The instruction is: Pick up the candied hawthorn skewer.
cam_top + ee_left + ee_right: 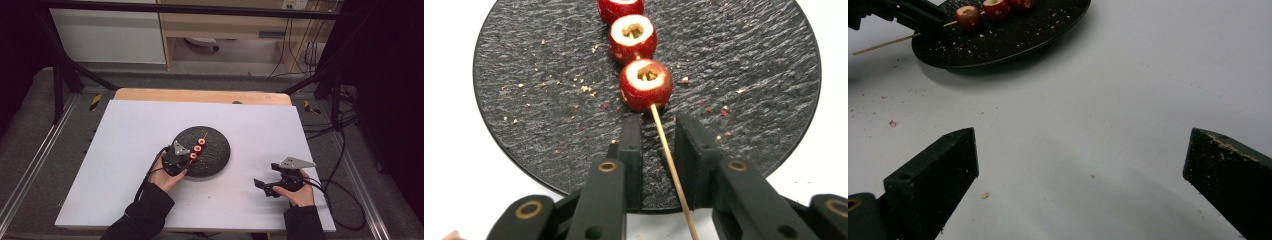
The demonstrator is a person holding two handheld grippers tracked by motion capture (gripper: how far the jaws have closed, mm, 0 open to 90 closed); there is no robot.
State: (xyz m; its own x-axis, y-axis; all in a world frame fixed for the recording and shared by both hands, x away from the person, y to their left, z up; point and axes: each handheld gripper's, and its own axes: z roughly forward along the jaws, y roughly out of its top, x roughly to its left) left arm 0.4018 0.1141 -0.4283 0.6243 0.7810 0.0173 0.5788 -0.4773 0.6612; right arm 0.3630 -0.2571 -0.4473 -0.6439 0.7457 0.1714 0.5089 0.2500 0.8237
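Right now your left gripper (658, 150) sits at the near edge of the round black slate plate (764, 75), its jaws parted narrowly on either side of the wooden skewer (669, 155), not quite pinching it; three cored red fruits (645, 84) are threaded on that skewer, lying across the plate; your right gripper (266, 186) rests well apart on the white table (125, 150), jaws spread wide around nothing.
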